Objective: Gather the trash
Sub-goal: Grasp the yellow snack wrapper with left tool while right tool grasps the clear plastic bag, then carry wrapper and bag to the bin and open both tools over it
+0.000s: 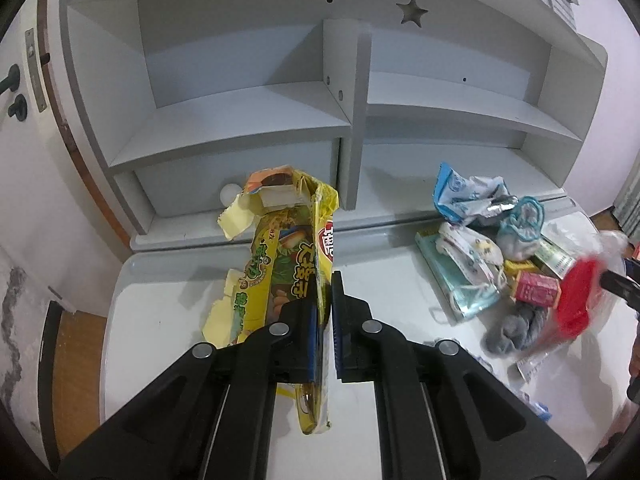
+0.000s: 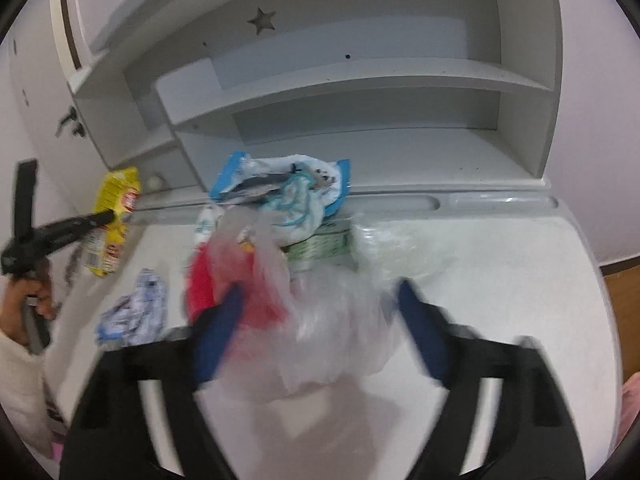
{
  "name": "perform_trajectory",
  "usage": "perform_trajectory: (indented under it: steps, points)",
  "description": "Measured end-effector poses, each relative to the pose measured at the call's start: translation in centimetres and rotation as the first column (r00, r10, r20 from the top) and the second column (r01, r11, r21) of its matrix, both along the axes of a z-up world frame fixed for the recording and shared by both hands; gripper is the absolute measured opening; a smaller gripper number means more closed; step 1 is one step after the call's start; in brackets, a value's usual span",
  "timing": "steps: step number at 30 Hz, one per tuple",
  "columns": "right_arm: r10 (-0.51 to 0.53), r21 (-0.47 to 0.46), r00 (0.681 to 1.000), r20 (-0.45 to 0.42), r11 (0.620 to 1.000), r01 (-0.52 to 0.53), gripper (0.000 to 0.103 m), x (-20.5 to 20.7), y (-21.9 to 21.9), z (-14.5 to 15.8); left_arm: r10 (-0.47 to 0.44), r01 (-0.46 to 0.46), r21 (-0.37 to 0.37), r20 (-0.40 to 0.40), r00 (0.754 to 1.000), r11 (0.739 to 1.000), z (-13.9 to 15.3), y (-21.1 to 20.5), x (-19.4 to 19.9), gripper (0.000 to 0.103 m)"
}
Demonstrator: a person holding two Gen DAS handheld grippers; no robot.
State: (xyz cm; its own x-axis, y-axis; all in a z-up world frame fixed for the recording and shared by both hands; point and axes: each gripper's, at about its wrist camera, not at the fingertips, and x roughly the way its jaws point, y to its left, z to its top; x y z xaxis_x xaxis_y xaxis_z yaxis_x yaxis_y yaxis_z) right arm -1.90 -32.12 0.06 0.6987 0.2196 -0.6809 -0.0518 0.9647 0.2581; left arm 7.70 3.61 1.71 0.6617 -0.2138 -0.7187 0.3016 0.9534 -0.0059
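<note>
My left gripper (image 1: 326,304) is shut on a torn yellow snack box (image 1: 288,248) and holds it above the white desk (image 1: 160,320); the box also shows at the left of the right wrist view (image 2: 114,220). My right gripper (image 2: 318,300) is open, its blue fingers (image 2: 218,336) on either side of a clear plastic bag (image 2: 328,320) with a red piece (image 2: 200,284) in it. The view is blurred, so I cannot tell whether the fingers touch the bag. Behind the bag lies a heap of trash: a blue-and-white wrapper (image 2: 280,180), face masks (image 1: 472,248) and a small red box (image 1: 536,288).
A grey shelf unit (image 1: 356,92) with a drawer (image 1: 240,184) stands at the back of the desk. A crumpled blue-white wrapper (image 2: 132,312) lies at the desk's left front. Grey socks (image 1: 516,328) lie near the heap. Wood floor shows beyond the desk edges.
</note>
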Motion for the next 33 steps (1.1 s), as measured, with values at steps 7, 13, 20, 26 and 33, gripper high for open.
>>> perform_trajectory:
  steps: [7,13,20,26,33]
  points:
    - [-0.045,0.093,0.999,-0.03,0.995,0.047,0.083,-3.8,-1.4,-0.7,-0.008,0.008,-0.018,-0.004,1.0,1.0,-0.3,0.3,-1.0,0.005]
    - [-0.172,0.046,0.982,-0.08,0.983,0.176,0.083,-4.5,-3.5,-1.9,-0.024,0.023,-0.022,-0.011,1.0,0.999,-0.6,-0.3,-1.4,0.006]
    - [-0.11,0.004,0.983,-0.149,0.994,0.112,0.037,-3.7,-2.1,-4.6,-0.031,0.031,0.008,-0.028,0.999,0.999,-1.0,-1.3,-1.9,0.005]
    - [-0.087,-0.034,0.992,-0.091,0.996,0.085,0.029,-4.5,-1.9,-3.5,-0.007,0.007,0.001,-0.015,1.0,1.0,-0.4,-1.2,-2.4,0.005]
    - [-0.097,-0.009,0.995,-0.016,0.995,0.097,0.029,-5.9,-4.5,-0.6,-0.053,0.052,0.01,0.067,0.996,0.999,2.8,-4.9,-3.7,0.004]
